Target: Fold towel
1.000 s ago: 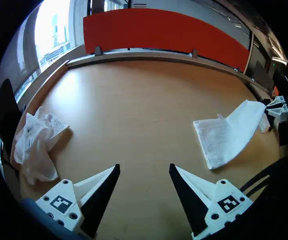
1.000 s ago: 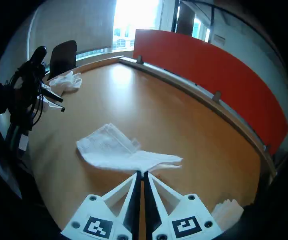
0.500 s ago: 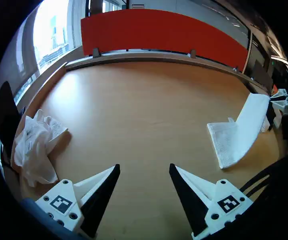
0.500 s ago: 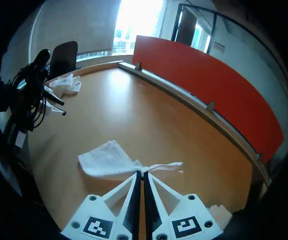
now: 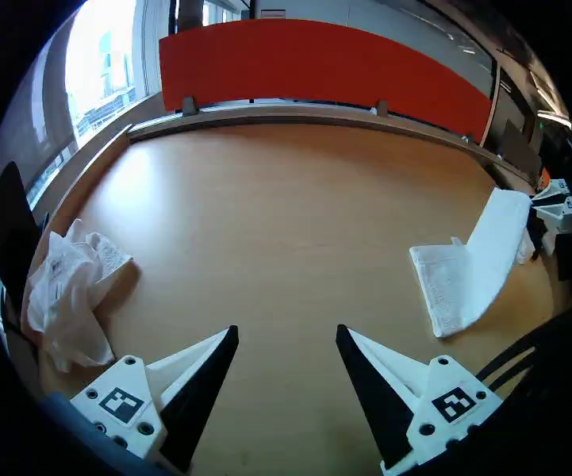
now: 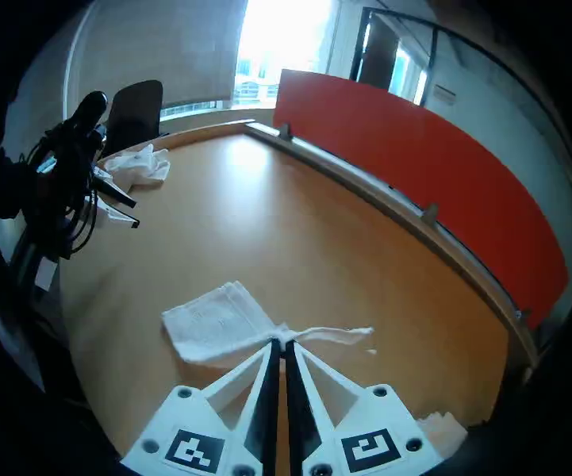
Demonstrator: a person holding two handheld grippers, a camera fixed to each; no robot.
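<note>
R gripper (image 6: 280,347) fingers clamped on towel (image 6: 214,321) corner, held raised. The rest lies on counter (image 6: 286,214), running fwd-left. L gripper (image 5: 286,333) spread, empty, w/ towel well off to its right.

- Towel (image 6: 222,321): pinched corner hidden between the pressed-together fingers of the right tongs (image 6: 280,353).
- Right tongs, left gripper view: small, partly cut off at the edge; hold on the towel's raised end too small to tell.
- White item (image 6: 438,432), lower right: cut off, unidentifiable.
- Left tongs (image 6: 136,216): dark, body lost among cables (image 6: 71,214).
</note>
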